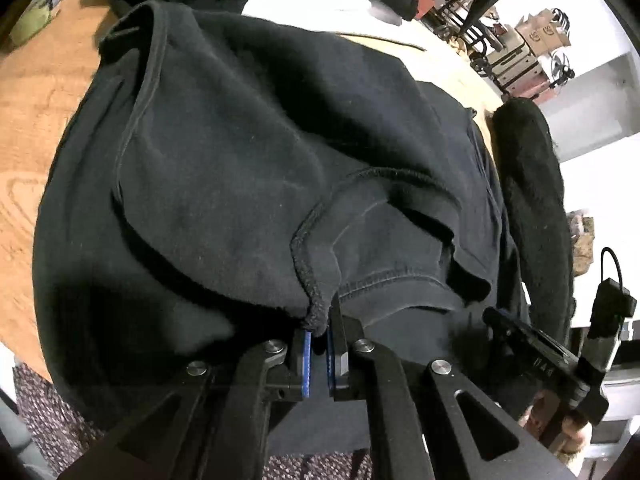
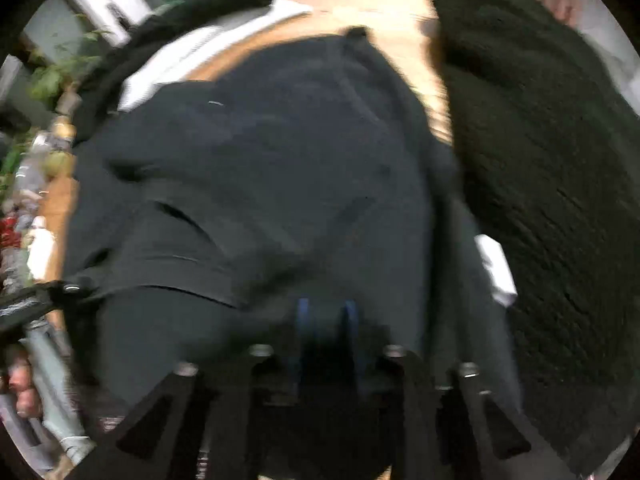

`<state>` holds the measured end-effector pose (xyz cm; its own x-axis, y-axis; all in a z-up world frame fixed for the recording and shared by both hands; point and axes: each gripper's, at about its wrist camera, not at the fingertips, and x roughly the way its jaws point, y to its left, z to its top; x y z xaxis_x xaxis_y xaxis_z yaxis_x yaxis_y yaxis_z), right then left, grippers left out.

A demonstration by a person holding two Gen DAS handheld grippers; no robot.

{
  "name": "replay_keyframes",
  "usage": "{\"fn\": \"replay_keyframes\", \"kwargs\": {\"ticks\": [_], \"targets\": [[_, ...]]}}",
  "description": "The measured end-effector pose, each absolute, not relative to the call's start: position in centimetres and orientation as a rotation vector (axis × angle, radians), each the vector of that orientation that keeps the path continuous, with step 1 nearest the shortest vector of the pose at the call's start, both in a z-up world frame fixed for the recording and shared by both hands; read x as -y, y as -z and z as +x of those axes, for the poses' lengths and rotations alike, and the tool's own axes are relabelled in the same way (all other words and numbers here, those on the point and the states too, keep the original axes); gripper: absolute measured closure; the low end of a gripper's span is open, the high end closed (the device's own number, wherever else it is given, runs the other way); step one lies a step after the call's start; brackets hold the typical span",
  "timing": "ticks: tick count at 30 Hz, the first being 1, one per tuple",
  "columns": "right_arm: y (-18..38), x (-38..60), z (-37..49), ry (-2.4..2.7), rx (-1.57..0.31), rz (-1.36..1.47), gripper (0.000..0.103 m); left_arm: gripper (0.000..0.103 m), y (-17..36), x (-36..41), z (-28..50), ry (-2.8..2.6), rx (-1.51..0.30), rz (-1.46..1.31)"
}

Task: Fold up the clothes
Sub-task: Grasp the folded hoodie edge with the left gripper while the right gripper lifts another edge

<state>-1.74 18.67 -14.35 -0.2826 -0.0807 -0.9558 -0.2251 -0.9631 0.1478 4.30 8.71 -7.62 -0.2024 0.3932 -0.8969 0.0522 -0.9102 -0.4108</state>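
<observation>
A dark navy sweatshirt [image 1: 248,152] lies bunched on the wooden table [image 1: 36,92], its front part hanging over the near edge. My left gripper [image 1: 318,332] is shut on a stitched seam edge of it [image 1: 308,280], which is pinched between the blue pads. In the blurred right wrist view the same garment [image 2: 280,168] fills the middle. My right gripper [image 2: 326,312] sits low against the cloth with its blue pads [image 2: 303,316] apart and nothing clearly between them. The right gripper [image 1: 520,340] also shows at the garment's right side in the left wrist view.
A black knitted garment [image 2: 540,160] lies to the right of the sweatshirt, and a white cloth [image 2: 192,52] with another dark garment lies behind it. A patterned carpet [image 1: 44,404] shows below the table edge. Cluttered shelves and boxes [image 1: 536,36] stand far behind.
</observation>
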Motion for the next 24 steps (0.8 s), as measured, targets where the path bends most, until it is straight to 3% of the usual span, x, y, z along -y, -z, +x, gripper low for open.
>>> {"fn": "replay_keyframes", "kwargs": {"ticks": [5,13,15,16,17,20,24], "targets": [[12.5,-20.7,-1.8,-2.468,-0.593,-1.745,0.039,0.097,8.1,-6.6,5.5,-2.177,0.65,-1.819],[15.1,-20.8,-5.8,-2.421,-0.848,-1.796,0.037,0.097,7.9,-7.3,5.5,-2.204,0.664,-1.814],[15.5,-20.8,-5.9,-2.413,-0.827,-1.772,0.068,0.097,7.2,-7.2,5.4,-2.214,0.66,-1.785],[15.5,-20.7,-6.0,-2.416,-0.802,-1.762,0.094,0.097,6.4,-7.1,5.5,-2.222,0.656,-1.76],[15.2,-20.7,-5.9,-2.431,-0.789,-1.746,0.1,0.097,5.4,-7.2,5.9,-2.227,0.657,-1.721],[12.9,-20.7,-3.9,-2.531,-0.768,-1.684,0.101,0.097,2.2,-6.8,7.7,-2.228,0.651,-1.603],[7.9,-21.5,2.1,-2.679,-0.736,-1.575,0.101,0.097,4.4,-6.6,10.3,-2.121,0.639,-1.754]]}}
